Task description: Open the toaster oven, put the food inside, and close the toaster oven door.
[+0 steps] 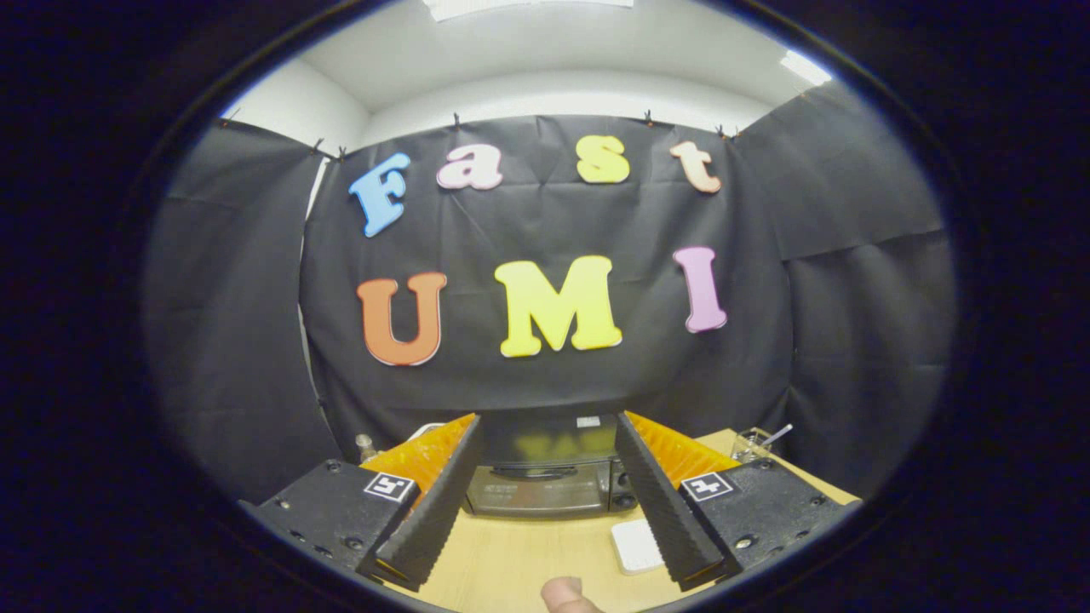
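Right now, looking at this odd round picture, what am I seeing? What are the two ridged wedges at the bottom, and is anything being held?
The camera rides on a hand-held gripper and looks forward along its two fingers; those ridged wedges are the fingers. They stand apart, open, holding nothing. Between and beyond them, a dark toaster oven with a glass door sits on the light wooden table, its door closed. A small white rectangular block lies on the table beside the right-hand finger. Just below is a fingertip of the person. A clear glass with a utensil in it stands further back.
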Tool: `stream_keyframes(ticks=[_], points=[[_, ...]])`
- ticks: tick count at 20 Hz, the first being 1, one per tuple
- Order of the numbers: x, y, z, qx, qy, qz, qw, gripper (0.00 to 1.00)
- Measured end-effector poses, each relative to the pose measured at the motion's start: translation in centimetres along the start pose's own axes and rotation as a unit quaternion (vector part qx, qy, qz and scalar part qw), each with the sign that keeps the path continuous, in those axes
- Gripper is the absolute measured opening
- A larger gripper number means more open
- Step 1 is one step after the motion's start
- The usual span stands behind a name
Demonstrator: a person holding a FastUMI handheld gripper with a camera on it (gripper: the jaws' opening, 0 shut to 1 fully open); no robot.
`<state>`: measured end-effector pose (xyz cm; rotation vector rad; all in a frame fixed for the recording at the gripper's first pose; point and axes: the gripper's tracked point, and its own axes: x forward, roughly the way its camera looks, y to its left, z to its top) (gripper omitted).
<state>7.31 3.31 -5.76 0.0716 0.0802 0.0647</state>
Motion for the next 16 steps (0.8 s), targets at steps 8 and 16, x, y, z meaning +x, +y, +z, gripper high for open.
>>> stream_keyframes(ticks=[8,16], points=[[-14.5,-0.8,-0.6,-0.048,-0.005,-0.001,0.999,0.99],[-16.9,-0.8,-0.8,-0.048,-0.018,0.005,0.999,0.98]])
